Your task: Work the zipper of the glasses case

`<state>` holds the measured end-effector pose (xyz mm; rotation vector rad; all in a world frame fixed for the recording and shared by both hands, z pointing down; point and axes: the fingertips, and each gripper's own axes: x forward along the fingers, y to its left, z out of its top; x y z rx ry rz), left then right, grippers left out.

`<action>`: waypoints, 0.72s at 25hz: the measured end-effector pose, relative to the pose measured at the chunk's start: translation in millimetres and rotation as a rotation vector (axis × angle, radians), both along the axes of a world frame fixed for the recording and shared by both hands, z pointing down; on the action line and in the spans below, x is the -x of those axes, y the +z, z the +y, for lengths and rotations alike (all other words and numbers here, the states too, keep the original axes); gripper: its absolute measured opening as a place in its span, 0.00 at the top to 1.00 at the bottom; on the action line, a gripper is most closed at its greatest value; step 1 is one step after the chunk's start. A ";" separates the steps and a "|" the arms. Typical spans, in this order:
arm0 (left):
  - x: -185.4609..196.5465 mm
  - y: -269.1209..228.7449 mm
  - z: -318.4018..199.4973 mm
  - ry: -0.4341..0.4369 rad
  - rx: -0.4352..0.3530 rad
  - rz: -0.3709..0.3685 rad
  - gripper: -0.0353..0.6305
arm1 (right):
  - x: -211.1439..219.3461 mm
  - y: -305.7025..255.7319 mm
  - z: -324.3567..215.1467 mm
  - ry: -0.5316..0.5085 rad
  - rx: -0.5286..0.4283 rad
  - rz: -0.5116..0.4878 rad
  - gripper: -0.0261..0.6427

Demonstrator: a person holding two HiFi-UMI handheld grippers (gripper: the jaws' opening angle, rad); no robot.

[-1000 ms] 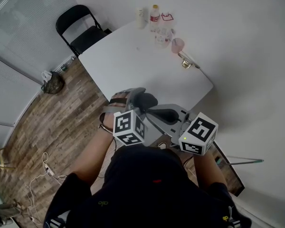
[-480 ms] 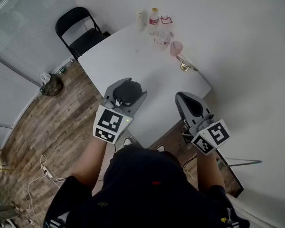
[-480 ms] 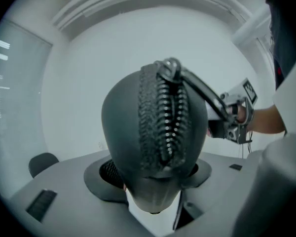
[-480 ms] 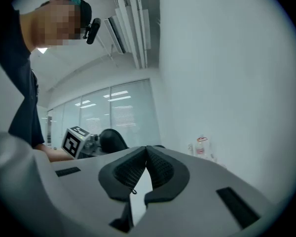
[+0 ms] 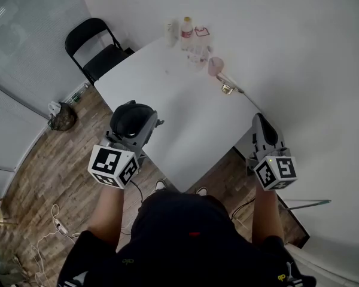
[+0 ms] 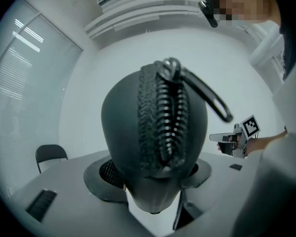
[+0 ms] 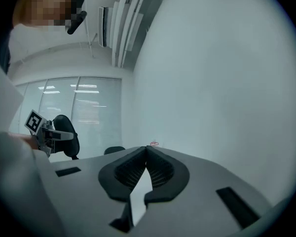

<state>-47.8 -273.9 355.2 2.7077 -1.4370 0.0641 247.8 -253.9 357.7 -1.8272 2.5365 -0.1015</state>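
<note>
The black glasses case (image 5: pixel 130 113) is gripped in my left gripper (image 5: pixel 133 125), held in the air off the left edge of the white table (image 5: pixel 185 112). In the left gripper view the case (image 6: pixel 126 127) stands on end between the jaws. Its zipper (image 6: pixel 165 117) faces the camera, and the pull loop (image 6: pixel 207 95) sticks out to the upper right. My right gripper (image 5: pixel 259 120) is off the table's right edge, shut and empty. In its own view the right gripper (image 7: pixel 146 150) has its pads together. It also appears in the left gripper view (image 6: pixel 222 138).
A black folding chair (image 5: pixel 93 43) stands at the table's far left. Bottles and cups (image 5: pixel 188 31), a pink cup (image 5: pixel 215 66) and a small metal item (image 5: pixel 227 88) sit at the far end. A dark bag (image 5: pixel 63 117) and cables (image 5: pixel 54 217) lie on the wooden floor.
The two grippers were close together at the table's near edge and have swung apart. The left went left with the case and rolled, and the right went right, still empty.
</note>
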 end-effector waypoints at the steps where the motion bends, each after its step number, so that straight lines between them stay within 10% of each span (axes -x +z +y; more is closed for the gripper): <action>1: 0.7 1.3 -0.2 -0.003 0.000 0.000 0.54 | -4.9 -0.1 -0.9 0.015 0.000 0.009 0.93; 18: -10.4 8.4 -3.0 0.029 0.002 0.007 0.54 | -0.4 3.2 -6.2 -0.006 0.013 0.026 0.93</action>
